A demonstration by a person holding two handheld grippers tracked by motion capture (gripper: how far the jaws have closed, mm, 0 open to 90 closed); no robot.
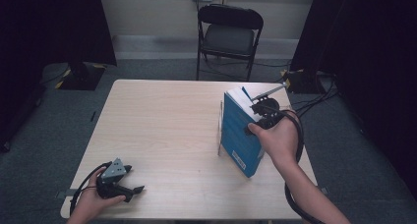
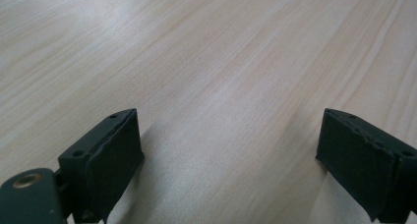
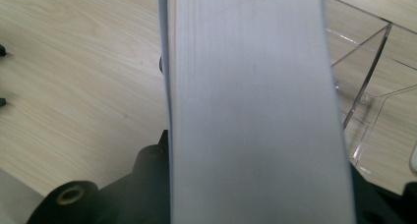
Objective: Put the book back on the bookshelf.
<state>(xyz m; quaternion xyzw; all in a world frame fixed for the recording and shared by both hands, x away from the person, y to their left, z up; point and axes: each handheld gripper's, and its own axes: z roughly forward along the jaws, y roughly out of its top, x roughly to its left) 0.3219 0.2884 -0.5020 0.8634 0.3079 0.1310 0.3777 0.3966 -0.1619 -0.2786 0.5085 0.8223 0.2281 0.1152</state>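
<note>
A thick blue book (image 1: 240, 135) stands tilted on its edge at the right side of the wooden table (image 1: 162, 121). My right gripper (image 1: 260, 115) is shut on its top, near the spine end. In the right gripper view the book's white page edge (image 3: 255, 111) runs up between the two black jaws. A clear acrylic stand (image 1: 220, 129) sits right against the book's left face, and its angled panels (image 3: 369, 96) appear beside the pages. My left gripper (image 1: 134, 190) rests at the table's front left corner, open, with only bare wood between its fingers (image 2: 110, 160).
A black folding chair (image 1: 228, 35) stands beyond the table's far edge. Cables lie on the carpet at the far right. Dark curtains hang on both sides. Bare tabletop stretches between the two grippers.
</note>
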